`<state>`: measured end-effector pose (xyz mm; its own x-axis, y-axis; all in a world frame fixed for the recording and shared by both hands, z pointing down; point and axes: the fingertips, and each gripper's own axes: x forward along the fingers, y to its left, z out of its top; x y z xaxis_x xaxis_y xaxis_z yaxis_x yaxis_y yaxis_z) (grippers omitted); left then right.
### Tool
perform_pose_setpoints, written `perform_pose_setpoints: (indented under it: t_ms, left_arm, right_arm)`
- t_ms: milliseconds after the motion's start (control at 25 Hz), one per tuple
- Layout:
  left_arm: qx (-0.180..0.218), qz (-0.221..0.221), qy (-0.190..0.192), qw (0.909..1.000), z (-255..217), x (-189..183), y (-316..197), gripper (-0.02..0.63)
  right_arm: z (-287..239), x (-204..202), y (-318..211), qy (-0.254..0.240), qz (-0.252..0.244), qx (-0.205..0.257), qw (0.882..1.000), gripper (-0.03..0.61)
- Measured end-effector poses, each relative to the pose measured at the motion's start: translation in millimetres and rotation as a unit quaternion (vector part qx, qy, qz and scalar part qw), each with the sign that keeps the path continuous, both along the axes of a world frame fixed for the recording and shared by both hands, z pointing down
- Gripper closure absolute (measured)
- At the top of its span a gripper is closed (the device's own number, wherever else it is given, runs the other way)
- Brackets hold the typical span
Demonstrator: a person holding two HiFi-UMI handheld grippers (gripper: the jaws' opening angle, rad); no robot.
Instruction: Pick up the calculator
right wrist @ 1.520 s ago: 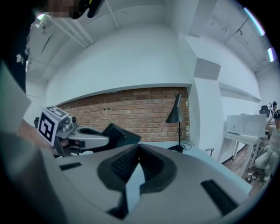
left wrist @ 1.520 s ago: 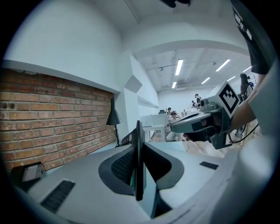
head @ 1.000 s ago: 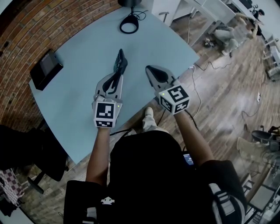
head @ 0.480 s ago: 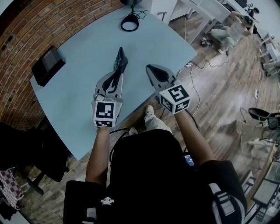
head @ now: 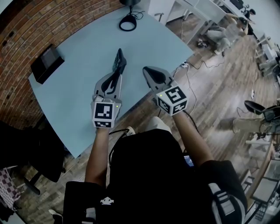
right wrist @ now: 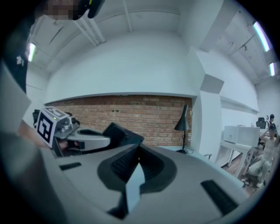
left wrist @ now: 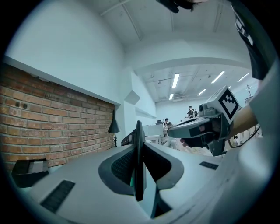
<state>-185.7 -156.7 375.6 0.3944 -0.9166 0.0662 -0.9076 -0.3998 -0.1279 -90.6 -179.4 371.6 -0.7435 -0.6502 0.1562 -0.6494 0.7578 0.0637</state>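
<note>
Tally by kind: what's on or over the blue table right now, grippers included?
Grippers: 2 (left gripper, right gripper)
Calculator: 1, on edge in the left gripper's jaws
Black box: 1
Desk lamp: 1
Total: 5

A pale blue table [head: 65,96] stands against a brick wall [head: 22,30]. A black lamp [head: 127,22] sits at the table's far end and a black box [head: 47,63] near its wall-side edge. A black office chair [head: 30,153] stands by the table's near corner. Wooden floor [head: 218,96] runs from the table to white desks [head: 197,11]. Strip lights [left wrist: 175,80] line the ceiling.
</note>
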Motion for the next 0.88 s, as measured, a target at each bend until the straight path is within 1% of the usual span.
perform_pose_setpoints:
  t_ms: [160, 440, 720, 880]
  left_arm:
    - [-0.001, -0.008, 0.007, 0.9999, 0, 3, 7, 0.555]
    - [0.007, -0.023, -0.001, 0.9997, -5, 11, 18, 0.555]
    - [0.001, -0.038, 0.003, 0.9993, -5, 33, 37, 0.555]
    - [0.005, -0.044, 0.005, 0.999, -10, 50, 50, 0.555]
  right_arm:
    - [-2, 1, 6, -0.001, -0.01, 0.002, 1.0, 0.575]
    - [-5, 9, 16, -0.012, -0.024, 0.005, 1.0, 0.575]
    - [-12, 34, 28, -0.022, -0.035, 0.006, 0.999, 0.575]
    - [-12, 50, 40, -0.021, -0.045, 0.005, 0.999, 0.575]
